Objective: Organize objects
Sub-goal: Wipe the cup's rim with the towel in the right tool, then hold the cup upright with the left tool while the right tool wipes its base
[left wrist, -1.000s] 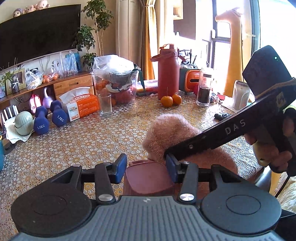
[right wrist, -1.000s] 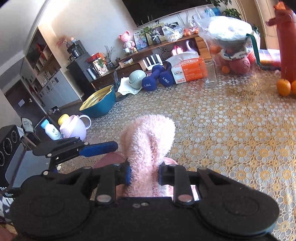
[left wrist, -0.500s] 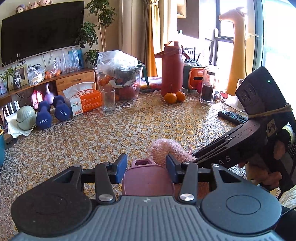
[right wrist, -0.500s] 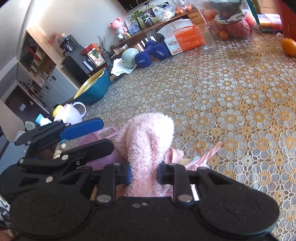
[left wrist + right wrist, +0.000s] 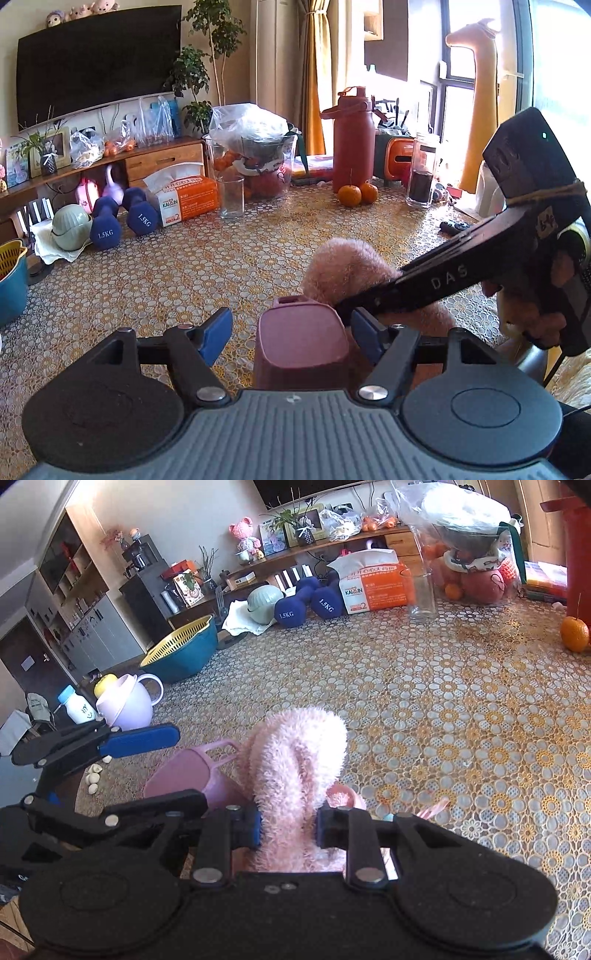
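The fluffy pink plush toy (image 5: 295, 771) is clamped between the blue pads of the right hand-held gripper (image 5: 288, 829), which is clenched on its lower part. The toy is held just above the bench (image 5: 461, 720), a surface covered with a gold and white lace-patterned cloth. Compared with half a second ago, the toy is raised higher in the left wrist view (image 5: 347, 273), where more of its rounded top is seen above the right gripper's black arm marked "DAS".

The left hand-held gripper (image 5: 291, 332) is released, its blue-tipped fingers spread on either side of a mauve plastic cup (image 5: 301, 347) with a handle. No contact between the pads and the cup is seen. As in the earlier frame, the cup stays between the spread fingers, just beside the plush toy. In the right wrist view the cup (image 5: 192, 771) is seen tilted, its handle towards the toy.

At the far side of the bench, two navy dumbbells (image 5: 122, 221), an orange and white tissue box (image 5: 184, 195), an empty clear glass (image 5: 231, 197) and two oranges (image 5: 358, 194) are left where they were.
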`<state>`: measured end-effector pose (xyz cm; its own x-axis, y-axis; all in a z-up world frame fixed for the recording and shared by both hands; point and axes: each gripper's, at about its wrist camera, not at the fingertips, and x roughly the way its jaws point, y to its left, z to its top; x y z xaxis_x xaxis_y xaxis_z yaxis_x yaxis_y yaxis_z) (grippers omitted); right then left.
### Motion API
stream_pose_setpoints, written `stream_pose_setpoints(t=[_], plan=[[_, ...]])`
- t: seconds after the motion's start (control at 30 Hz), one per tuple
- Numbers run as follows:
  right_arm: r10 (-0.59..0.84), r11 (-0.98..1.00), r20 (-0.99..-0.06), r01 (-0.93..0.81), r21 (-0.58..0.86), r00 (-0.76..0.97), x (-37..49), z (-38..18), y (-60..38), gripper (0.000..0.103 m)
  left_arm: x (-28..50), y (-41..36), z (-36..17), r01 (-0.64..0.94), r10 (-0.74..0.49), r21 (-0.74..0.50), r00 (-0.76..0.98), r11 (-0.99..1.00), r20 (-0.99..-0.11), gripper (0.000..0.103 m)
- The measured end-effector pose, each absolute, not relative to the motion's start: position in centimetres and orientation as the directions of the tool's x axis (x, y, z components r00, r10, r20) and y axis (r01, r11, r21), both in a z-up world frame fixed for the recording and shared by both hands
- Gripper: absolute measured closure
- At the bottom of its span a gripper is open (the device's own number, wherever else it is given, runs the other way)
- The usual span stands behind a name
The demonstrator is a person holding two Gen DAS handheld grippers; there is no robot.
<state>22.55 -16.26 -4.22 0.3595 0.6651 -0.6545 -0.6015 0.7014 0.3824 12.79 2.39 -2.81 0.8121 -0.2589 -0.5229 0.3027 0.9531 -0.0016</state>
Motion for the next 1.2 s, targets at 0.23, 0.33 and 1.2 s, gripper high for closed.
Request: stream_pose_setpoints(t=[0.23,0.33,1.2], plan=[[0.706,0.686,-0.594,-0.582,0.436,0.386,21.9,-2.4,-18.4,0.079,12.5,1.5,-4.8,0.310,-0.248,0.015,0.789,0.951,-0.563,0.033],[0.739,0.651,-0.569,-0.598,0.467,0.360,21.1,-2.2,-18.5,0.078,12.6,1.1,-5.1,0.315,-0.242,0.035,0.790,0.948,-0.563,0.033],[0.556,0.685,-0.708,-0.722,0.095,0.434,20.8,-2.8,-14.4,0.079,13.9,1.8,-5.1,0.381,-0.268,0.106,0.797,0.919,-0.542,0.044]])
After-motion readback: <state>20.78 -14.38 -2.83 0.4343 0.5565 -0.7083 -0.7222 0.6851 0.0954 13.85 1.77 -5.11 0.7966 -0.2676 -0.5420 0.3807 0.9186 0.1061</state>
